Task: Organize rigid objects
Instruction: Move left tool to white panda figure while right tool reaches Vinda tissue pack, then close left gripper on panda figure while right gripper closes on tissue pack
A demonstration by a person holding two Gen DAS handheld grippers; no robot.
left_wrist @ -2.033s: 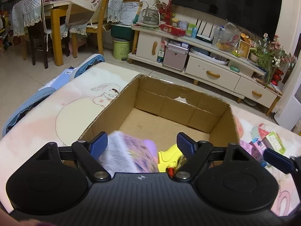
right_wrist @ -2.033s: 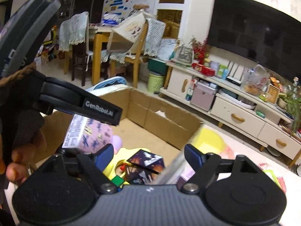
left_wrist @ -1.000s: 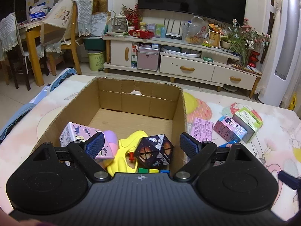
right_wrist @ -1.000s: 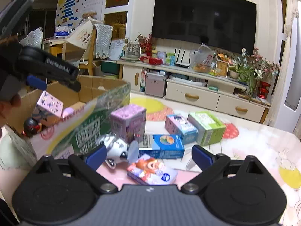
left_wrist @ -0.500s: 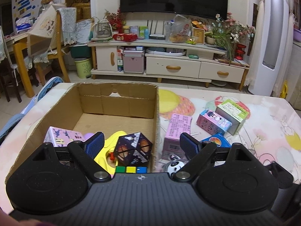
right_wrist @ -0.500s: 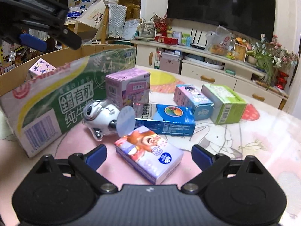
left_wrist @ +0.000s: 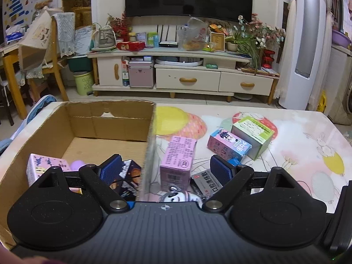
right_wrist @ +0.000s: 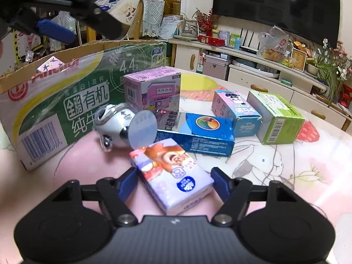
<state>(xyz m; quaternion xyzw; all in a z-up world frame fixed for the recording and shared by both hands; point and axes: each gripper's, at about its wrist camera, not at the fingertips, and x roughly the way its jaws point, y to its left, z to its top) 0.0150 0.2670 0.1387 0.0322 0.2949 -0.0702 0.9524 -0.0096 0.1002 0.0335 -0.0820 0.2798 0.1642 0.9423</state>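
Living-room surface, cartoon-print cloth, boxes scattered beside cardboard box. You're on pick step: right gripper straddles small purple carton, jaws closing, pads just beside its sides, contact unclear. Next: finish squeeze, lift clear, carry over rim. Left gripper hovers at box wall, jaws wide, holding nothing.

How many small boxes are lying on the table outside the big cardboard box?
5: cartoon pack between the right gripper's closing jaws, blue box, pink box by the carton, pink-blue box, green box. Others may be hidden.
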